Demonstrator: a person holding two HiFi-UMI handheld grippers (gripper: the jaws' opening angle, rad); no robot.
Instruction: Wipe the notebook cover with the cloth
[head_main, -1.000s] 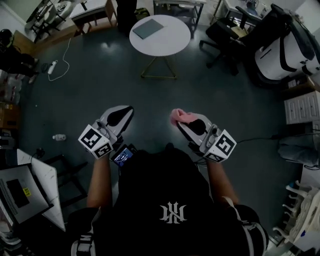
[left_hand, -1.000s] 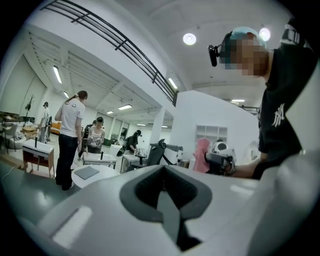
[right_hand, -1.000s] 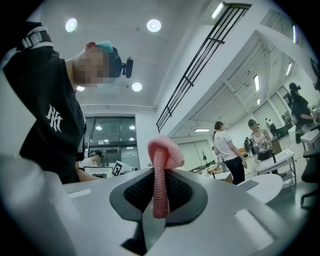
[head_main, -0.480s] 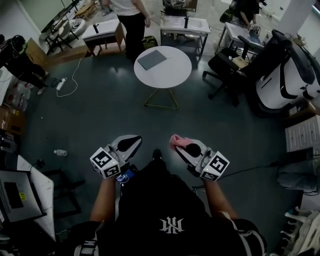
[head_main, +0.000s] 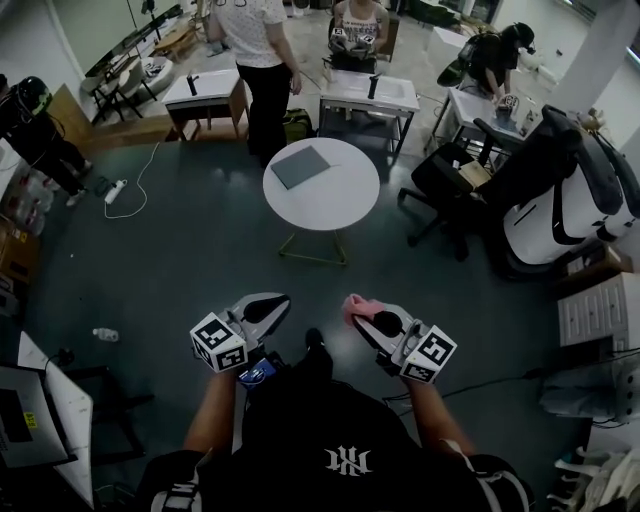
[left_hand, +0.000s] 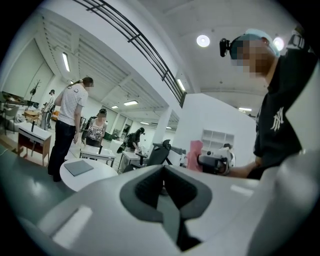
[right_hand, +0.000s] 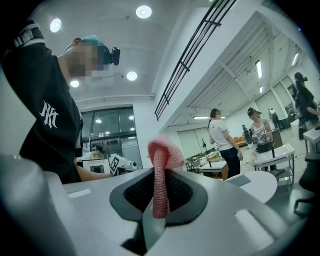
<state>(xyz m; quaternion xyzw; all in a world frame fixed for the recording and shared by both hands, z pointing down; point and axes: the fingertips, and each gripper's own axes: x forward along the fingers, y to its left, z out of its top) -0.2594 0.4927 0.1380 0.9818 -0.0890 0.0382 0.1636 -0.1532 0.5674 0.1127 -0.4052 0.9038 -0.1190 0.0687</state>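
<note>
Over the last second the round table (head_main: 345, 205) has drawn closer to both grippers in the head view, and more of the room beyond it has come into sight, which suggests the person is walking up to it. The notebook (head_main: 301, 166) lies flat on the table's far left part, untouched. The right gripper (head_main: 356, 310), well short of the table, has its jaws pressed together on a fold of the pink cloth (head_main: 357, 302), which sticks up above them. The left gripper (head_main: 276, 304), equally short of the table, is closed with nothing in it. Wiping has not begun; the approach has to finish first.
</note>
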